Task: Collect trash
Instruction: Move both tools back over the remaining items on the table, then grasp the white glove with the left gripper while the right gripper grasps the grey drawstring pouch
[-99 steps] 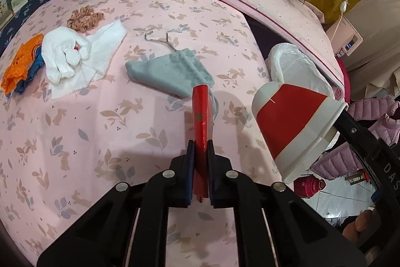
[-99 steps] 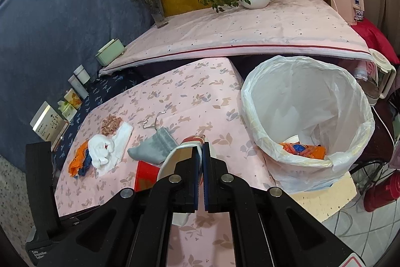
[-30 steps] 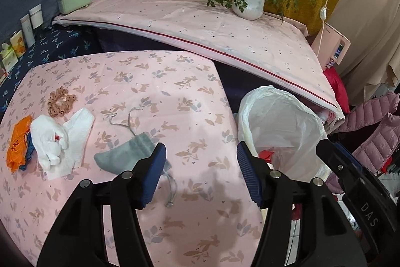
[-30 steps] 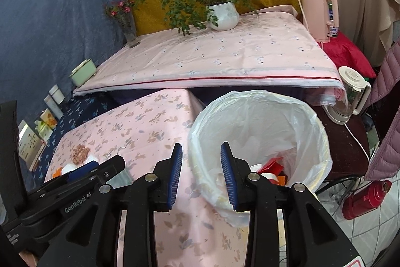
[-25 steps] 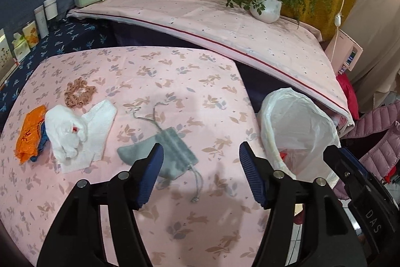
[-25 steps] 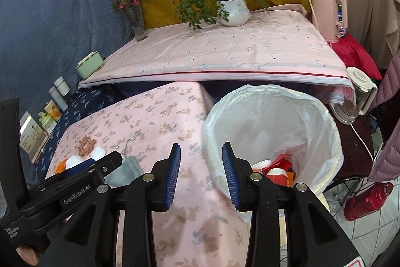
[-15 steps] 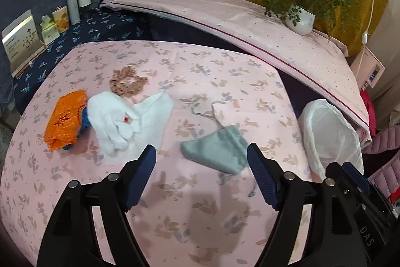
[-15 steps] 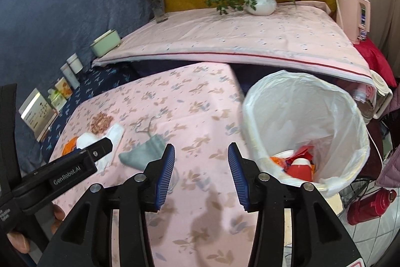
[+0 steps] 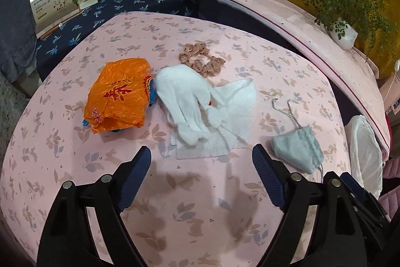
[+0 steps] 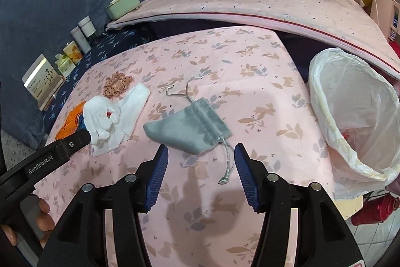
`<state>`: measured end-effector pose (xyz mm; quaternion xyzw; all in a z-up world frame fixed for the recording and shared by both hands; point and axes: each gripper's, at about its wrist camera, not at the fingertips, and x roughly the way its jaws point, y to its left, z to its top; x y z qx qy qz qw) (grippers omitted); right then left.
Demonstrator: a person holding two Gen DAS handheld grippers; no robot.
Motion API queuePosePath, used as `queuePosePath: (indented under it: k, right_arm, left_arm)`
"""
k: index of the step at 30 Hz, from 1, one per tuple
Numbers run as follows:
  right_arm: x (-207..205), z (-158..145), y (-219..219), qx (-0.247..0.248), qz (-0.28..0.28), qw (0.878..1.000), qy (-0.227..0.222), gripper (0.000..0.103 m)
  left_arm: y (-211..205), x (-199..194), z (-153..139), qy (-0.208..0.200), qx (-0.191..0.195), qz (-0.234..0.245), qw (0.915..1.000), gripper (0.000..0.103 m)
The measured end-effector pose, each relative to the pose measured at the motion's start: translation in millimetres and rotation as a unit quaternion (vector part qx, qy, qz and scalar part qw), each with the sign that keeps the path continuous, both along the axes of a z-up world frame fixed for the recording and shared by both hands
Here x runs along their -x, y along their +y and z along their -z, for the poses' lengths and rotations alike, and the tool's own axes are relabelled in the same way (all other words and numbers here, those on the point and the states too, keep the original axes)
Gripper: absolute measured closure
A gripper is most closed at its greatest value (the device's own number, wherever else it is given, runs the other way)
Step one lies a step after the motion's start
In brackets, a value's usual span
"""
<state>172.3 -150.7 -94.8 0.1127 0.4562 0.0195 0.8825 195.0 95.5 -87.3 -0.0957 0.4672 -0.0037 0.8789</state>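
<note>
Between both opening, empty claws (image 9: pixel 201 165) (image 10: pixel 199 165), bare pink cloth (image 9: pixel 200 217) (bin (image 10: pixel 355 116) off-edge).

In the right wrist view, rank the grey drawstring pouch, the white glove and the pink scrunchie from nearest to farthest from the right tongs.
1. Grey drawstring pouch: just ahead of the opening right tongs, nothing between them.
2. White glove: farther left, on the paper towel.
3. Pink scrunchie: beyond the glove, toward the table's far left.
</note>
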Motion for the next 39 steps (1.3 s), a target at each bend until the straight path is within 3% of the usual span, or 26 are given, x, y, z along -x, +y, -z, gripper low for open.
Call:
queuePosePath:
  k: [11,18,21,23,25,28,31,39]
  right_arm:
    - [-41,24,24,0.011,-0.005,1.0,0.02,0.047]
    - [-53,37,29,0.021,-0.006,0.999,0.032,0.047]
    - [-54,38,32,0.037,-0.008,0.999,0.028,0.055]
    - [-54,39,32,0.041,-0.012,0.999,0.029,0.071]
    - [-54,40,32,0.04,-0.012,0.999,0.026,0.076]
    - [-53,40,32,0.039,-0.015,0.999,0.023,0.088]
    - [-50,37,31,0.032,-0.016,0.999,0.021,0.097]
    - [-33,14,19,0.014,-0.005,1.0,-0.004,0.099]
  left_arm:
    - [23,-35,30,0.039,0.067,-0.017,0.9968,0.021]
    - [26,-60,38,0.046,0.087,-0.039,0.9944,0.023]
    - [29,-67,34,0.042,0.095,-0.043,0.9937,0.035]
    - [29,-71,32,0.04,0.094,-0.04,0.9939,0.043]
    - [28,-73,32,0.041,0.089,-0.036,0.9945,0.065]
    - [23,-74,31,0.04,0.082,-0.026,0.9955,0.083]
    - [17,-70,26,0.033,0.079,-0.015,0.9962,0.089]
    - [-10,-51,-5,0.003,0.081,0.021,0.9965,0.09]
